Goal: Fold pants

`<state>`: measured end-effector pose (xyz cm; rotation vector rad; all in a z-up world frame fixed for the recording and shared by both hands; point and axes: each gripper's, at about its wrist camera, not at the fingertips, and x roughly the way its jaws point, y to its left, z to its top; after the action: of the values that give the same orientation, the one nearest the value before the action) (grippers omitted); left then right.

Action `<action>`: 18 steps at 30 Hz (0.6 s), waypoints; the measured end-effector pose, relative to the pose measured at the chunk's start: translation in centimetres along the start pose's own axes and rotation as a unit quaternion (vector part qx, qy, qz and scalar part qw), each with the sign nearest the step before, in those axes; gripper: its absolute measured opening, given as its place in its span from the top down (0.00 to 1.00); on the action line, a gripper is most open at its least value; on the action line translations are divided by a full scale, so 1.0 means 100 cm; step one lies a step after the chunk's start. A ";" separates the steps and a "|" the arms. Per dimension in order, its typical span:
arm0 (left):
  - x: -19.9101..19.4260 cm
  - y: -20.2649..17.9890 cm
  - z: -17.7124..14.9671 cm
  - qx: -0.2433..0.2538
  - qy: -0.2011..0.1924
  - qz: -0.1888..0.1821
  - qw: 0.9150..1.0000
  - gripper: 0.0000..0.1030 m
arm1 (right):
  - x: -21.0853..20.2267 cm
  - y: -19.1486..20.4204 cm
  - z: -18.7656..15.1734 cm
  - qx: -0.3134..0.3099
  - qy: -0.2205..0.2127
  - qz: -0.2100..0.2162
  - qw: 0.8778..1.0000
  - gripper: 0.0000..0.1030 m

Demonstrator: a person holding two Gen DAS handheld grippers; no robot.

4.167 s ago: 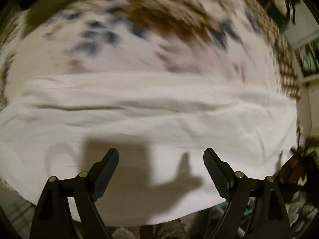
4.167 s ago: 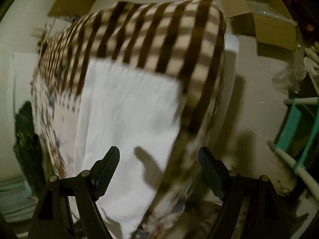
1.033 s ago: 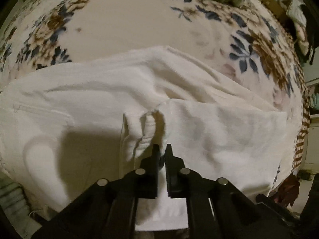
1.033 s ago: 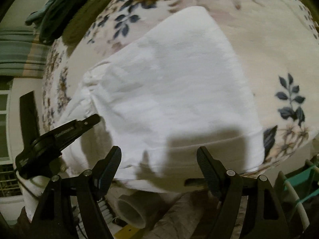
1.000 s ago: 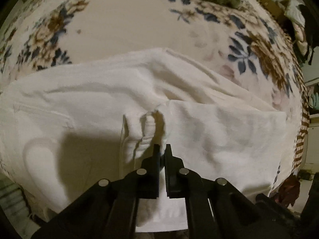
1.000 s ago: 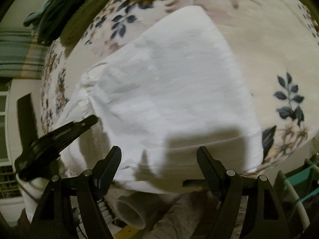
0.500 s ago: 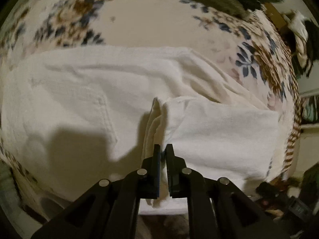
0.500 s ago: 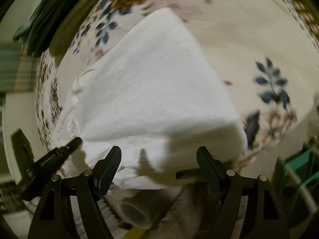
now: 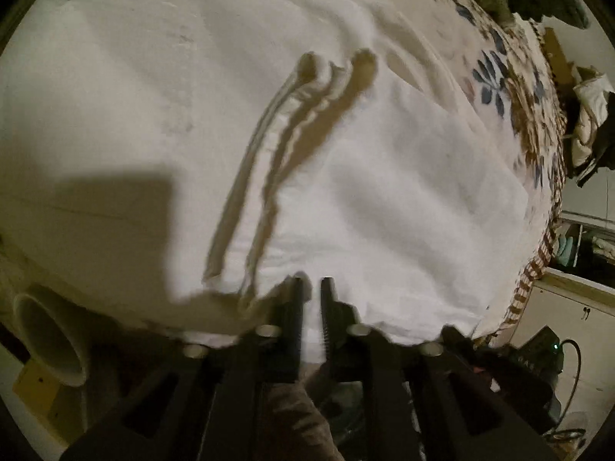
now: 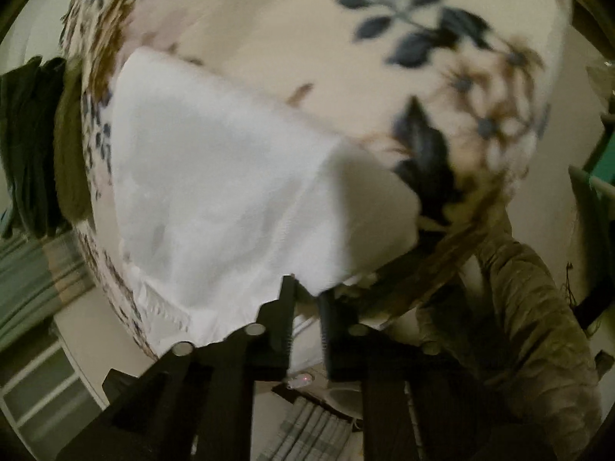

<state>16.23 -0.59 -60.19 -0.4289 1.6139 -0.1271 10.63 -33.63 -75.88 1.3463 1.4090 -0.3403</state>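
White pants (image 9: 384, 176) lie folded on a floral blanket (image 9: 511, 88). In the left wrist view my left gripper (image 9: 311, 288) pinches the near edge of the pants, jaws closing tight with white cloth between them. A ridge of stacked layers (image 9: 307, 96) runs away from it. In the right wrist view the pants (image 10: 215, 192) spread up and to the left. My right gripper (image 10: 307, 292) is at their near edge, jaws closing on the hem, cloth showing between the fingers.
The floral blanket (image 10: 346, 57) hangs over the near edge. A white tube (image 9: 50, 342) lies below the edge at the left. Dark green clothes (image 10: 30, 146) are piled at the far side. A person's olive-clad limb (image 10: 538, 307) is at the right.
My right gripper went from wide open to shut on the near hem, rolling as it moved in. My left gripper stayed shut on the cloth and shifted sideways, stretching the layers into a long ridge.
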 end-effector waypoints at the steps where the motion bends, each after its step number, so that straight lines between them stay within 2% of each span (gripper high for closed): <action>1: -0.005 -0.004 -0.002 0.012 -0.020 0.009 1.000 1.00 | -0.002 0.001 -0.003 -0.004 -0.004 -0.007 1.000 0.93; 4: -0.017 -0.004 -0.008 0.023 -0.039 0.026 0.999 1.00 | -0.010 0.008 -0.008 -0.018 -0.011 -0.022 1.000 0.94; 10: -0.022 0.020 -0.006 0.024 -0.026 0.052 0.998 1.00 | -0.024 0.020 -0.009 -0.061 -0.024 -0.068 0.996 0.95; 15: -0.027 0.026 -0.001 -0.030 -0.002 -0.043 0.999 0.98 | -0.014 0.017 0.003 -0.067 0.006 -0.062 0.996 0.92; 18: -0.017 0.013 -0.001 -0.012 0.006 -0.030 0.999 0.85 | -0.006 0.014 0.006 -0.055 0.030 -0.052 0.997 0.83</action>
<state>15.93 1.17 -58.98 -0.4960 1.6155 -0.1554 11.95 -33.95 -74.94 1.2056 1.5298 -0.2881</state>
